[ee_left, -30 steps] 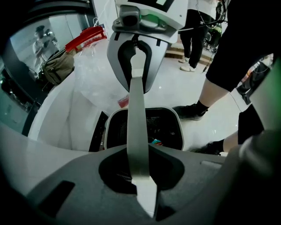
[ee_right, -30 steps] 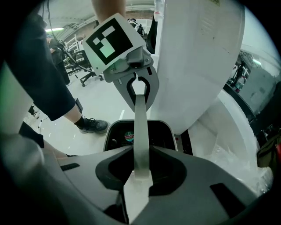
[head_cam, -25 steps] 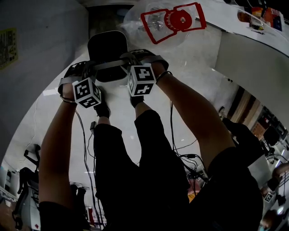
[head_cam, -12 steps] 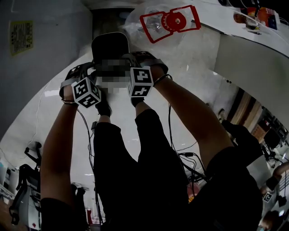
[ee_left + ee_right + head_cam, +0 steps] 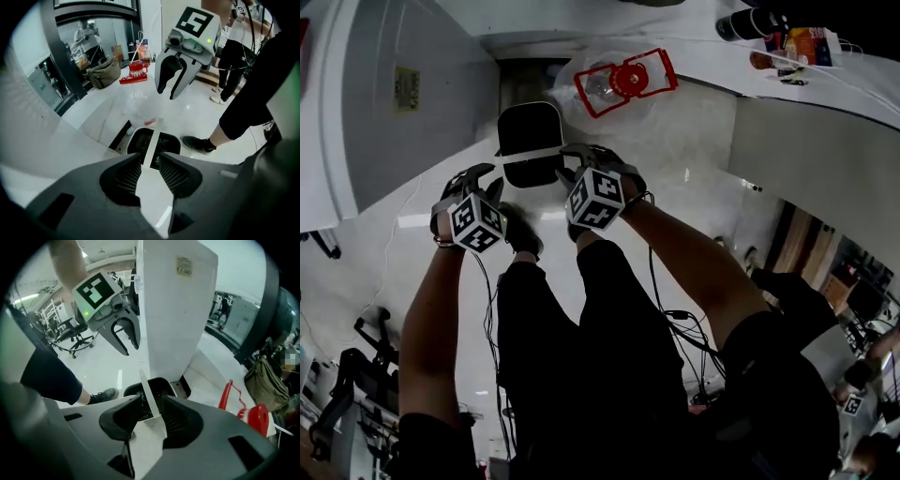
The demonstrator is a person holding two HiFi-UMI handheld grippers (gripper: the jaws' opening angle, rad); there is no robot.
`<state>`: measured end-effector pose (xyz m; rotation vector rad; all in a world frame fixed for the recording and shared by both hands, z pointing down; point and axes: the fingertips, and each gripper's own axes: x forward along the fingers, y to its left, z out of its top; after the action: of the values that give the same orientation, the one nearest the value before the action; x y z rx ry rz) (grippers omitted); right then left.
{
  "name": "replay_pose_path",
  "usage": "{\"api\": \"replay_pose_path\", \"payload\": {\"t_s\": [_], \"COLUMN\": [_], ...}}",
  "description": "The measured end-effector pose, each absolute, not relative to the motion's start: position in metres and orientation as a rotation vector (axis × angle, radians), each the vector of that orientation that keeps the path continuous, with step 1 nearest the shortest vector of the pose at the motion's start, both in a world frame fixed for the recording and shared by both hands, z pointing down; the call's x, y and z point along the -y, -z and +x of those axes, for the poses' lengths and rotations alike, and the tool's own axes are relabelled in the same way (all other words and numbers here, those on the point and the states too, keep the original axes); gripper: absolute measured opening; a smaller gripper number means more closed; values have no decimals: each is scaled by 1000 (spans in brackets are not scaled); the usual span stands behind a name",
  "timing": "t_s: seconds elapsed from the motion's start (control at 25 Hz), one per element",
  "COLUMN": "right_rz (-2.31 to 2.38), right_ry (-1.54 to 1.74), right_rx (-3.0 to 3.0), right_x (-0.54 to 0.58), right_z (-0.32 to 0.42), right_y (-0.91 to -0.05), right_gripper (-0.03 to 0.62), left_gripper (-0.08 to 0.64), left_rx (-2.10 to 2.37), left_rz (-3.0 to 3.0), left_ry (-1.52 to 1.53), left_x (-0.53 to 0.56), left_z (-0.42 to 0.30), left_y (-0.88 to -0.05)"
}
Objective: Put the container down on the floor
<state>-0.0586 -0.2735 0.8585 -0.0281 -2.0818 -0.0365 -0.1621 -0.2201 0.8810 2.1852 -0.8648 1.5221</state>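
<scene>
- Container (image 5: 530, 131): black bin w/ a white handle (image 5: 530, 155) across its top. It stands upright on the pale floor (image 5: 694, 141), just by the foot of a white cabinet (image 5: 412, 103).
- Left gripper (image 5: 487, 175): above the container and clear of it, pointing steeply down. Its jaws have just been opening and now stand wide. Its own view (image 5: 150, 171) shows only floor and the container (image 5: 140, 140) below, seen through the gap.
- Right gripper (image 5: 579, 159): also above the container, level w/ the left one. Its jaws have just been opening and are well apart (image 5: 150, 420). The handle (image 5: 149, 394) lines up w/ the gap. It looks to sit lower down and not be pinched, though this angle isn't the clearest.
- Each gripper shows in the other's view: right one (image 5: 168, 91), left one (image 5: 130, 348). Both are empty, fingers spread.
- Red-framed thing (image 5: 623, 82) w/ clear plastic lies on the floor just beyond the container, not touching it.
- Person's dark shoe (image 5: 199, 143) is on the floor near the container.
- A bag (image 5: 105, 70) sits further off, near the red thing.
</scene>
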Motion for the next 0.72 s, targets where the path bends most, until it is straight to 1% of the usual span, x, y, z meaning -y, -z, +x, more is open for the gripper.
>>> {"api": "replay_pose_path", "payload": {"t_s": [0.2, 0.32, 0.44, 0.72], "right_rz": [99, 116, 146, 286], "right_ry": [-100, -116, -122, -276], "right_rx": [2132, 2152, 2171, 2255], "right_x": [282, 275, 271, 263], "right_z": [-53, -55, -62, -92], "right_y": [-806, -781, -753, -668], "right_gripper": [109, 96, 86, 69], "left_gripper": [127, 126, 114, 94], "left_rx": [958, 989, 1022, 1092], "left_rz": [2168, 2168, 2176, 2169], "left_ry": [-1423, -1364, -1296, -1107], "left_x": [218, 210, 205, 188], "left_z": [-148, -140, -135, -136], "left_y": [-836, -808, -779, -711]}}
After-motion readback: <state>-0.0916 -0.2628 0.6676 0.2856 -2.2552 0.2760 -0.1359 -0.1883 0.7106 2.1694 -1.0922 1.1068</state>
